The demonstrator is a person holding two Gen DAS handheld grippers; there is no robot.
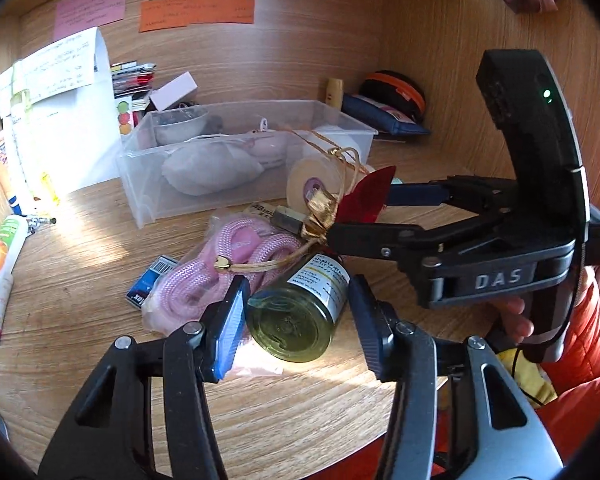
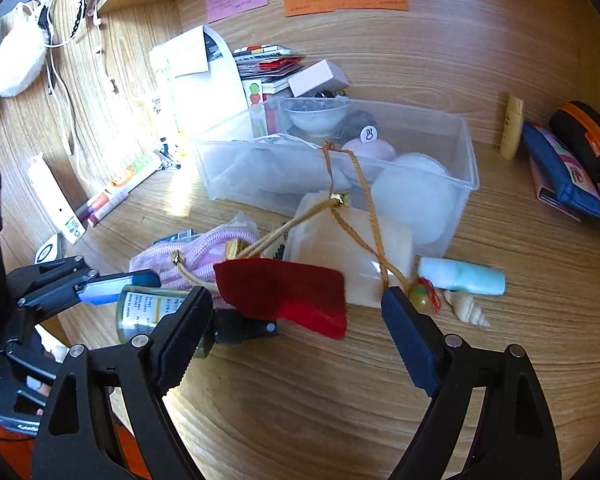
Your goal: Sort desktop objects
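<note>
Sorting is only partly done, we judge. Several soft things already lie in the clear box [image 1: 204, 152], but in front of the box many remain on the desk [image 1: 80, 264]: pink rope [image 1: 220, 268], tape roll [image 1: 314, 184], red pouch [image 2: 284, 294], shell [image 2: 466, 308]. Our left gripper [image 1: 298, 312] has the small jar [image 1: 300, 314] between its pads, not clearly clamped. Our right gripper [image 2: 296, 336] stands wide, grasping nothing.

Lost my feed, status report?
Left tongs around glass jar, gap showing. Right tongs open by red pouch. Gold cord tangled across pile.
</note>
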